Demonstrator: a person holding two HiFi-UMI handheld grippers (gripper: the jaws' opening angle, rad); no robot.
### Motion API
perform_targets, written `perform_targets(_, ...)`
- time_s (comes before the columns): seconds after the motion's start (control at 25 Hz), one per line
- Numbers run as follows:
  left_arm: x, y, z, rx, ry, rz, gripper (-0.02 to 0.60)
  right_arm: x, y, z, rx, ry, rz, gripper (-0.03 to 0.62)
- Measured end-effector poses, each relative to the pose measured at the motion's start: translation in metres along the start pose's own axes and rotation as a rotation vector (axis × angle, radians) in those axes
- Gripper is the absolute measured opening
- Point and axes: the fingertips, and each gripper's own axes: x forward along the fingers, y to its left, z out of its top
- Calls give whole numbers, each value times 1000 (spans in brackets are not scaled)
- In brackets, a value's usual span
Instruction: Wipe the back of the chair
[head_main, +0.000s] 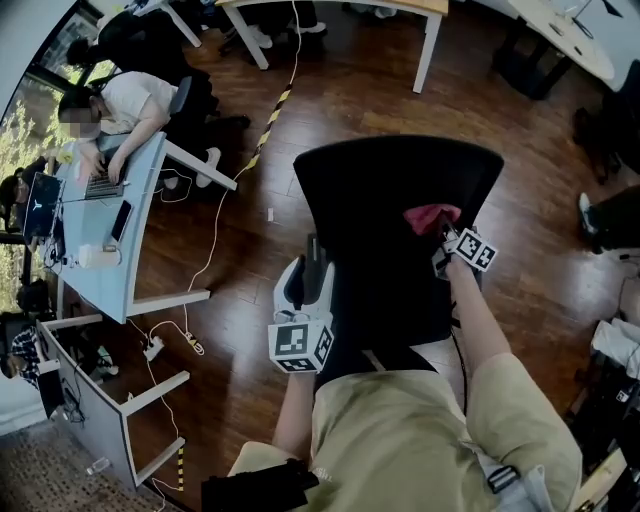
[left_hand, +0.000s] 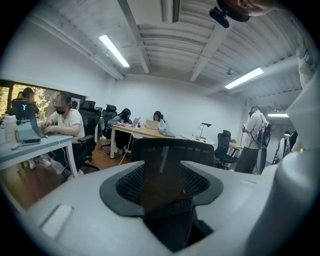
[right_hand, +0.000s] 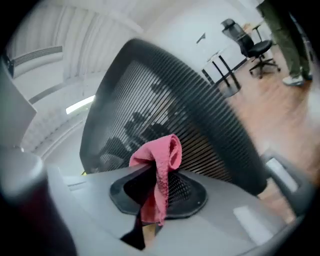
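As you leaned over the chair, its back (head_main: 390, 190) filled the centre of the head view: a broad black panel with rounded corners, narrowing toward 6 o'clock. In the right gripper view it showed as fine horizontal mesh ribs inside a smooth curved dark frame, thin enough for light to pass through.

Your right gripper (head_main: 445, 235) was clamped on a pink cloth (right_hand: 159, 165). The cloth was a soft, nubby weave, bunched into a loop over the jaw tips with one tail hanging down between them. It sat at about 3 o'clock on the chair back, right up against the mesh; I could not confirm actual contact.

Your left gripper (head_main: 314, 250) had its jaws closed together, flat dark pads with nothing between them. It pointed toward 12 o'clock, just beside the chair back's edge at roughly 8 o'clock; touching or not could not be told. Its body was smooth pale plastic, and the marker cube (head_main: 300, 345) was boxy with black-and-white squares.

Surroundings: the floor (head_main: 250, 260) was dark glossy wood planks, with a yellow-and-black striped strip (head_main: 270, 120) at 11 o'clock. At 9 o'clock a pale, flat-topped desk (head_main: 140, 250) carried a laptop (head_main: 100, 187), and a seated person had hands on its keys.
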Motion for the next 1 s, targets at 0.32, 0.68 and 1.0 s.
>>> perform_targets(0.32,13,-20,-1,-5,8,-51,209,-30,-25,12,-2,-40,-87,40)
perform_targets(0.68,-8,-10,0,25,27,-30,209,91,185,-204,36,331,329,41)
perform_targets(1.0,-12,16,-8,17,51,-2,209,115,182,-202,13,332,292,43)
